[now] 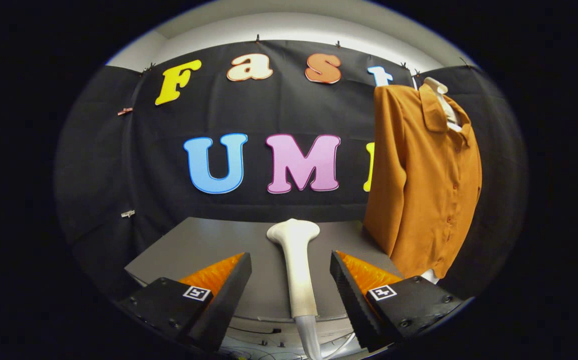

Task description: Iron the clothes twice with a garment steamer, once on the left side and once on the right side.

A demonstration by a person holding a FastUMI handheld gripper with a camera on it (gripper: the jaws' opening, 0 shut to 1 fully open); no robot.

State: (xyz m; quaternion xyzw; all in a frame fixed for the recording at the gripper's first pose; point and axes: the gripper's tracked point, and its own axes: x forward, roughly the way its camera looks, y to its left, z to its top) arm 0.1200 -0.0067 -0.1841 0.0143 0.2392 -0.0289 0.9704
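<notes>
one grey table [204, 245] is seen spread ahead of the black cloth wall. an orange shirt [421, 185] is hung upright at the table's right end, on a white form whose neck shows above the collar. a white garment steamer [296, 260] is laid on the table, its wide head pointed away and its handle lying between the fingers. the gripper [290, 282] is held open, its fingers apart on either side of the handle, neither touching it.

hand-held gripper [291, 260] level, its fingers spread wide.
</notes>
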